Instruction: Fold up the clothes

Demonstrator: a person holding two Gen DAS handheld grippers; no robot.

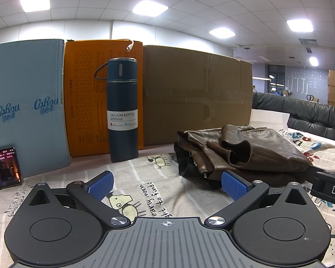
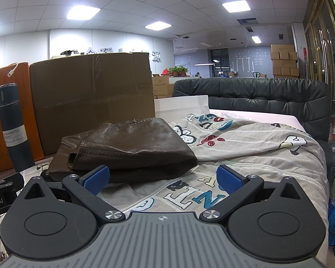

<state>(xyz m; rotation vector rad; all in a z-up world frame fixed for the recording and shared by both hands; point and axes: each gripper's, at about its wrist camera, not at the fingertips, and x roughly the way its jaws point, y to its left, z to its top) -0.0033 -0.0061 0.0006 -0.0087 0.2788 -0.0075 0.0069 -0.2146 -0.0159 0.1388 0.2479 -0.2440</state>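
A brown leather garment (image 1: 241, 149) lies folded in a thick bundle on the printed bedsheet (image 1: 145, 178), a sleeve cuff gaping on top. My left gripper (image 1: 167, 184) rests low on the sheet, open, its right blue pad close to the bundle's near edge, nothing between the fingers. In the right wrist view the same garment (image 2: 131, 149) sits just ahead and left of my right gripper (image 2: 163, 179), which is open; its left blue pad lies at the garment's front fold. Part of the right gripper's body (image 1: 328, 189) shows at the left view's right edge.
A dark blue vacuum bottle (image 1: 122, 109) stands upright behind the left gripper. Light blue (image 1: 26, 102), orange (image 1: 87, 96) and brown cardboard boxes (image 1: 196, 93) wall off the back. A lit phone (image 1: 3, 169) leans at far left. A black padded headboard (image 2: 268, 98) and a white box (image 2: 181, 107) lie beyond.
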